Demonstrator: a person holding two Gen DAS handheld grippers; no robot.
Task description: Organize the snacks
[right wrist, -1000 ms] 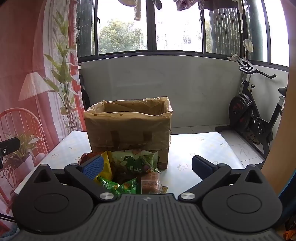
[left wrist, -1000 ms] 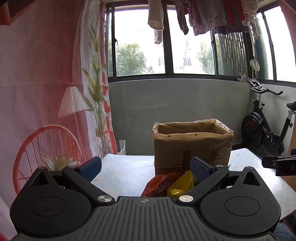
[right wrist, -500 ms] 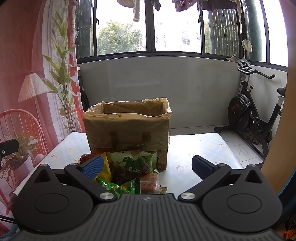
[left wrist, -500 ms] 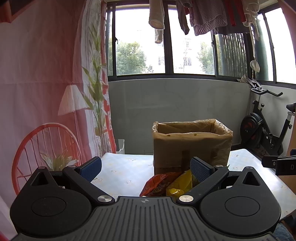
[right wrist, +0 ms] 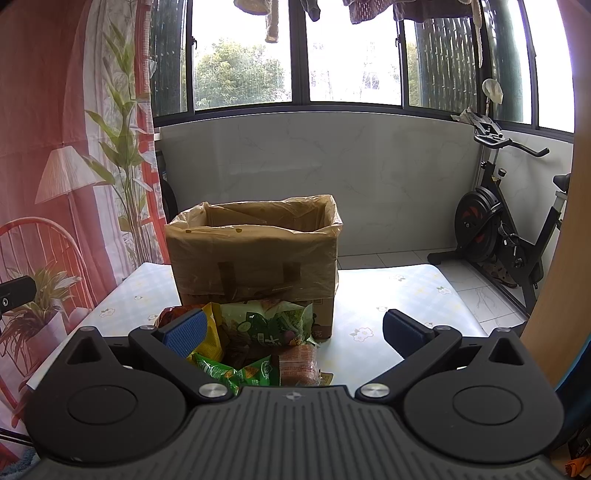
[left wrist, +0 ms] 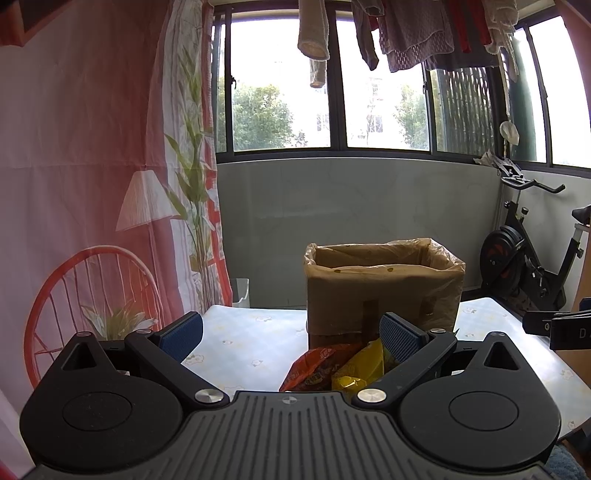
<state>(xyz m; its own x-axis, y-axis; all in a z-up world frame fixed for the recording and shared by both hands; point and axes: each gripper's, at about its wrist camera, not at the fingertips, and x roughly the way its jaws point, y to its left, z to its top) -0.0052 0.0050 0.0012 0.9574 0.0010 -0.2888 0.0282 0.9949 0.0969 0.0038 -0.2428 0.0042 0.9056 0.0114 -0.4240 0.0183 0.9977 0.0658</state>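
A cardboard box lined with a plastic bag [left wrist: 384, 288] [right wrist: 255, 254] stands open-topped on the table. A heap of snack packets lies against its near side: an orange packet [left wrist: 317, 367], a yellow packet [left wrist: 364, 367] [right wrist: 210, 332], a large green packet [right wrist: 269, 323], a small green packet [right wrist: 236, 371] and a brown wrapped snack [right wrist: 297, 365]. My left gripper [left wrist: 291, 334] hovers open just short of the heap, holding nothing. My right gripper [right wrist: 293, 328] is open too, with the heap low between its fingers and no contact.
The table [right wrist: 388, 295] has a pale flower-print cloth; bare cloth lies left of the box [left wrist: 251, 332] and right of it. An exercise bike [right wrist: 502, 229] stands at the right. A printed curtain [left wrist: 92, 184] hangs on the left, and laundry [left wrist: 406, 33] above.
Both views have drifted only slightly; the box and snacks sit a little lower in the right wrist view. Both grippers stay open and nothing has been picked up.
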